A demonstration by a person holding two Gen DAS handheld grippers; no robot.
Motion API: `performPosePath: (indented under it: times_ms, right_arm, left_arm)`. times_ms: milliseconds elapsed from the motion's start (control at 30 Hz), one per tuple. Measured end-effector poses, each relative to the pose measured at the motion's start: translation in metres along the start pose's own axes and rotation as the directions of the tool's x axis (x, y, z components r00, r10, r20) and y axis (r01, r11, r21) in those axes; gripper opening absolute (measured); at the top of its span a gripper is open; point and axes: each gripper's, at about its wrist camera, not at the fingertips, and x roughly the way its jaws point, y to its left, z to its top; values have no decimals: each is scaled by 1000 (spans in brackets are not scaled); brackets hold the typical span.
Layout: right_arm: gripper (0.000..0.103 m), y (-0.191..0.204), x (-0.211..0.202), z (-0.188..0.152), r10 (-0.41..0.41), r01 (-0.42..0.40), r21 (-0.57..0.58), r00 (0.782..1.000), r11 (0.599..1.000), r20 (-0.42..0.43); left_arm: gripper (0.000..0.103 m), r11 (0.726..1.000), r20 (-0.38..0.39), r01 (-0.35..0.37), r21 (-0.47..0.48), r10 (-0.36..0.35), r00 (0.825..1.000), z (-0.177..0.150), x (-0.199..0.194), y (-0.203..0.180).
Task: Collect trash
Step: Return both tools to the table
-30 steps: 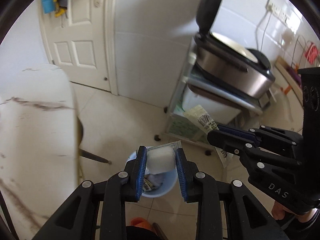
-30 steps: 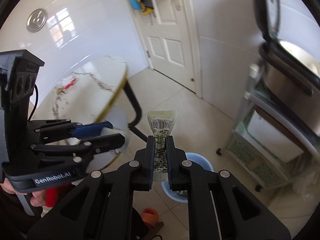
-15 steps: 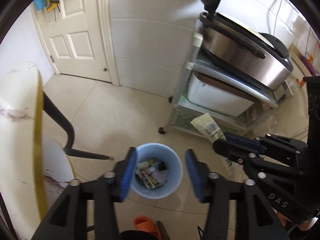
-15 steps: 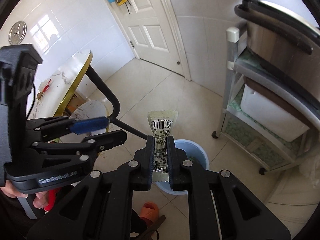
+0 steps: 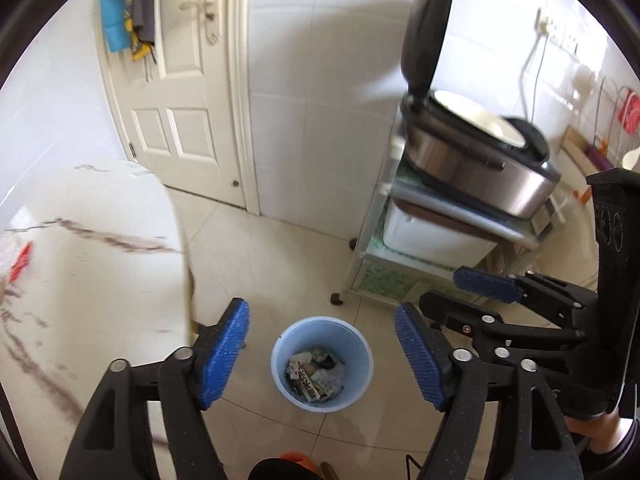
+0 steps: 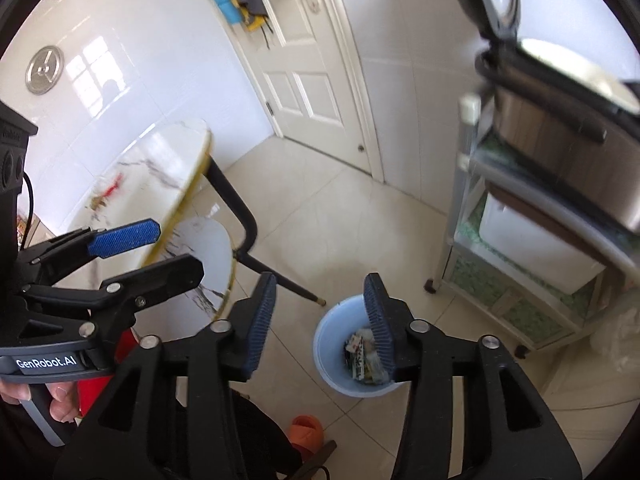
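Observation:
A light blue bin point(image 5: 280, 346) stands on the tiled floor below both grippers, with wrappers and a white wad point(image 5: 316, 372) lying in it. My left gripper point(image 5: 322, 344) hangs above the bin, its jaws opening, with nothing between the blue pads. In the right wrist view the bin point(image 6: 326, 344) lies just beyond my right gripper point(image 6: 320, 312), whose jaws are also opening and hold nothing. Crumpled wrappers point(image 6: 362, 356) show inside. Each gripper sees the other: the right gripper point(image 5: 448, 296) at the right, the left gripper point(image 6: 168, 252) at the left, held by a person's hand.
A white marble table point(image 5: 80, 260) with a gold edge and black legs point(image 6: 240, 216) stands left of the bin. A metal rack carrying an open rice cooker point(image 5: 472, 160) stands to the right. A white door point(image 5: 180, 120) is behind. An orange slipper point(image 6: 306, 432) lies near the bin.
The left gripper let go of the white wad, which now lies in the bin, and opened wider. The right gripper opened and the green wrapper is gone from its jaws.

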Motion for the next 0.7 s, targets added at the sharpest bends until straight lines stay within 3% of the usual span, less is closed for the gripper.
performPosePath:
  times_ms: [67, 400, 533, 700]
  right_arm:
    - [59, 17, -15, 4, 3, -2, -30, 999, 1000, 33]
    - [70, 133, -52, 27, 76, -43, -239, 988, 970, 134]
    - [72, 182, -46, 37, 103, -54, -327, 985, 944, 135]
    - [72, 240, -12, 50, 127, -80, -416, 988, 906, 85]
  left_arm:
    - [80, 1000, 36, -8, -11, 8, 999, -7, -28, 12]
    - [93, 985, 168, -122, -125, 142, 976, -60, -146, 99]
    - [94, 959, 173, -199, -201, 235, 957, -80, -179, 152]
    - [94, 918, 148, -278, -282, 328, 933, -93, -190, 212]
